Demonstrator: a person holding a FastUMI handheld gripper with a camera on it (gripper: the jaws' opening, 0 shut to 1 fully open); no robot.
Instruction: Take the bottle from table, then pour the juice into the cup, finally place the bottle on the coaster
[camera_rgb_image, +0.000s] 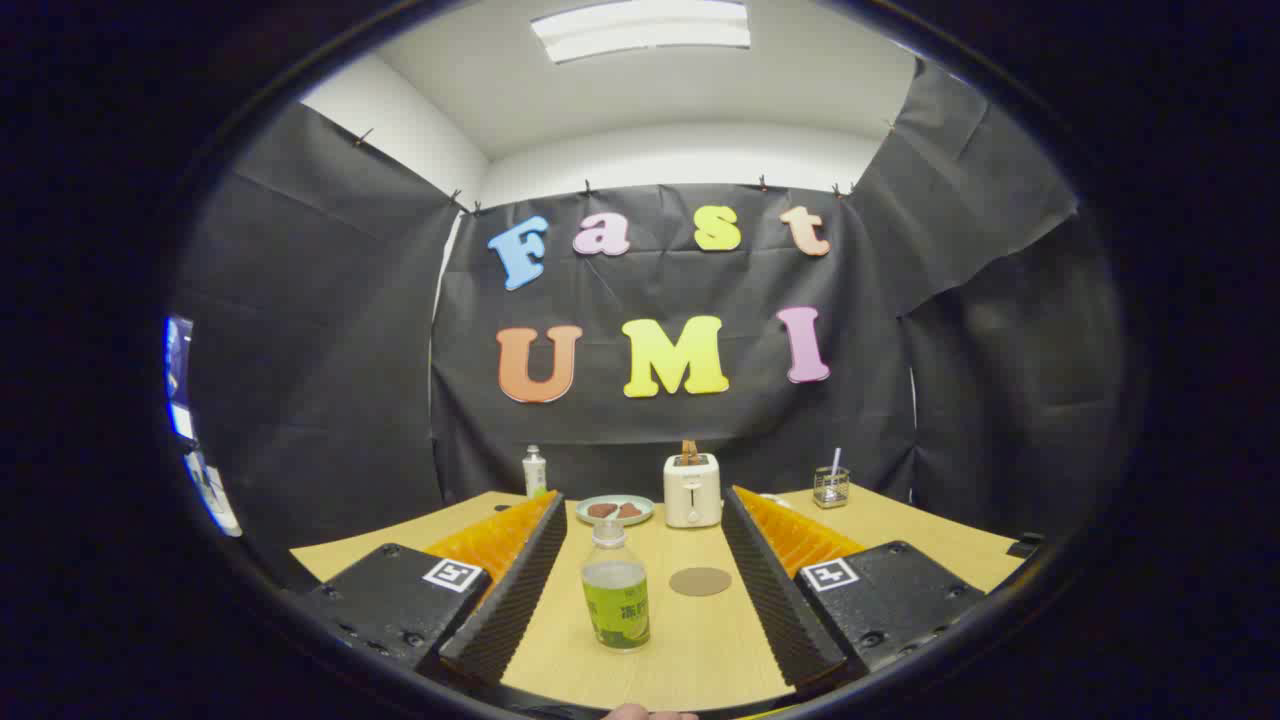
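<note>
The bottle (615, 590), clear plastic with a green label and pale juice, stands upright on your wooden table (690, 640) between the ridged black fingers (515, 590). Your gripper (640, 520) is spread wide, touching nothing. The round brown coaster (700, 581) lies flat just beside the bottle, with bare tabletop around both.

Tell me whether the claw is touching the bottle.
Apart. The gripper view shows the bottle standing between the open claw fingers, with bare table visible on both sides of it.
</note>
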